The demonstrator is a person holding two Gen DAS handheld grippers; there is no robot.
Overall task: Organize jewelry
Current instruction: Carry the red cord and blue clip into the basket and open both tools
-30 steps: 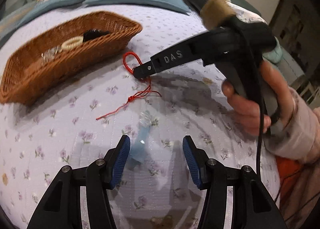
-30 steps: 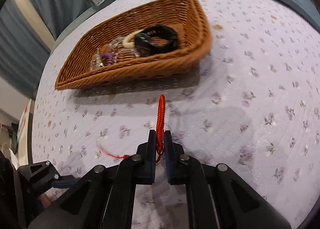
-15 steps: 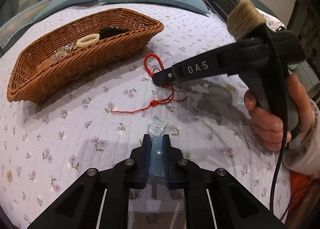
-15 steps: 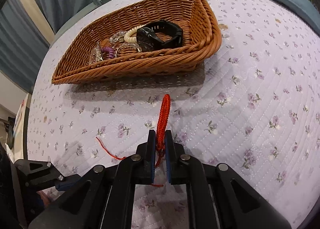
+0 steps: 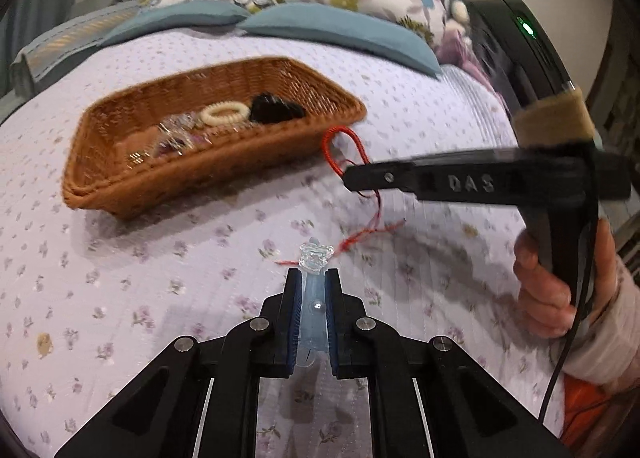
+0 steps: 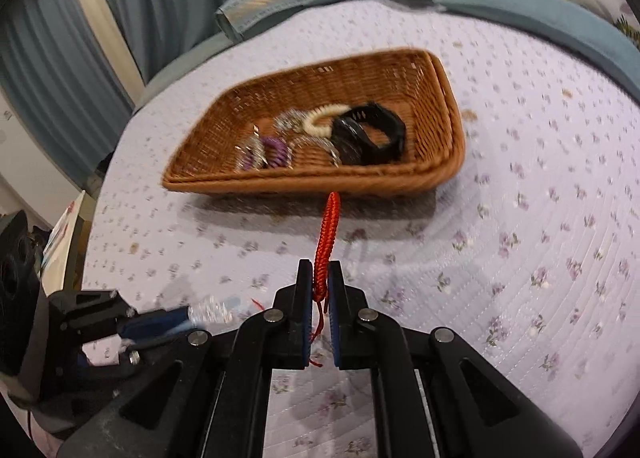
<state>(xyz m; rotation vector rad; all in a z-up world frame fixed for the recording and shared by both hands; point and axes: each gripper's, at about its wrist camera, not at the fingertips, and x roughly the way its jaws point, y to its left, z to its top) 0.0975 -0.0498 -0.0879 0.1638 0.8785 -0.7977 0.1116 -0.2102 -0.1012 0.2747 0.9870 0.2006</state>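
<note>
A brown wicker basket [image 5: 120, 194] [image 6: 444, 106] sits on the floral bedspread and holds a black watch [image 6: 370, 134], a cream coil hair tie [image 5: 225, 114], a purple coil tie [image 6: 276, 152] and sparkly pieces. My left gripper [image 5: 313, 284] is shut on a clear blue hair clip [image 5: 316, 258], lifted above the bed. My right gripper [image 6: 320, 278] is shut on a red braided cord bracelet [image 6: 328, 234], raised near the basket's right end; the bracelet [image 5: 344, 150] hangs its tassel down in the left wrist view. The left gripper [image 6: 156, 324] shows low left in the right wrist view.
Teal and floral pillows [image 5: 320, 30] lie behind the basket at the head of the bed. Blue curtains [image 6: 80, 38] hang at the left. The lilac floral bedspread [image 5: 160, 278] spreads all around the basket.
My left gripper closed on the hair clip and lifted it. My right gripper raised the red bracelet off the bed and carried it toward the basket.
</note>
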